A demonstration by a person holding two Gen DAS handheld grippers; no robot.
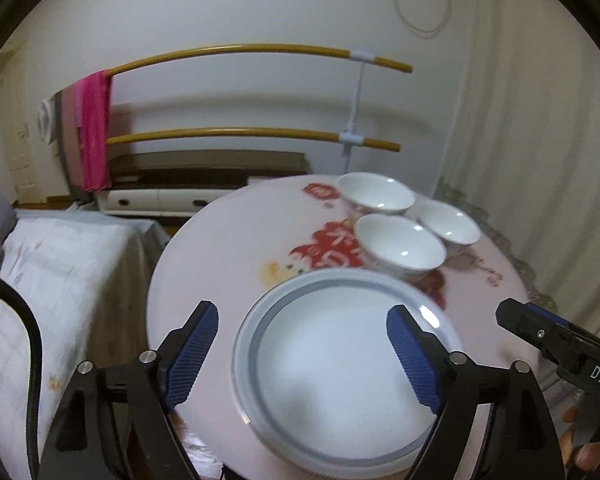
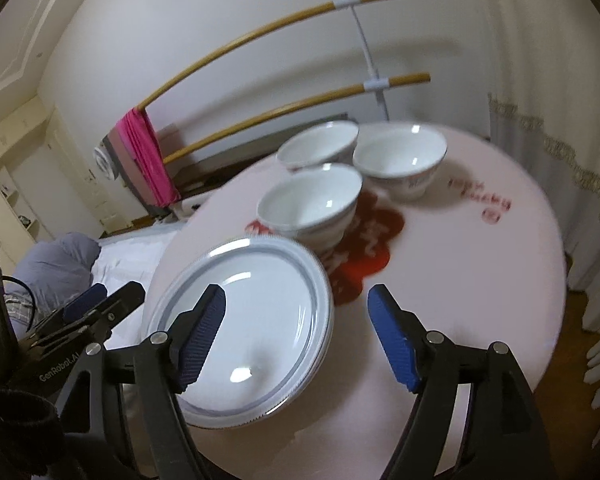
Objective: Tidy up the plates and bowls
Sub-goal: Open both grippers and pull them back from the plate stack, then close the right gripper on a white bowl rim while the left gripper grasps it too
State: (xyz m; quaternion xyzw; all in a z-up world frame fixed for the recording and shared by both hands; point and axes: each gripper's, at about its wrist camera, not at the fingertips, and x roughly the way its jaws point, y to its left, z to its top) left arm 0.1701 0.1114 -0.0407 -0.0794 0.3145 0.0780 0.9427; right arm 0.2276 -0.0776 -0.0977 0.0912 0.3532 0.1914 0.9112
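**A bedroom at home**

I'm in a lived-in bedroom: a bed (image 1: 56, 264) with a pale quilted cover, a drying rack (image 1: 236, 56) draped with a pink towel (image 1: 94, 132), lace-edged curtains (image 1: 540, 140), and a round table (image 2: 480, 280) beside them.

Left gripper (image 1: 302, 354) gapes wide (empty); right gripper (image 2: 296, 336) likewise.

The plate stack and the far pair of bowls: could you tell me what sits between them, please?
A third white bowl sits between the plate stack and the far bowls, on the table's red print; the right wrist view shows it.
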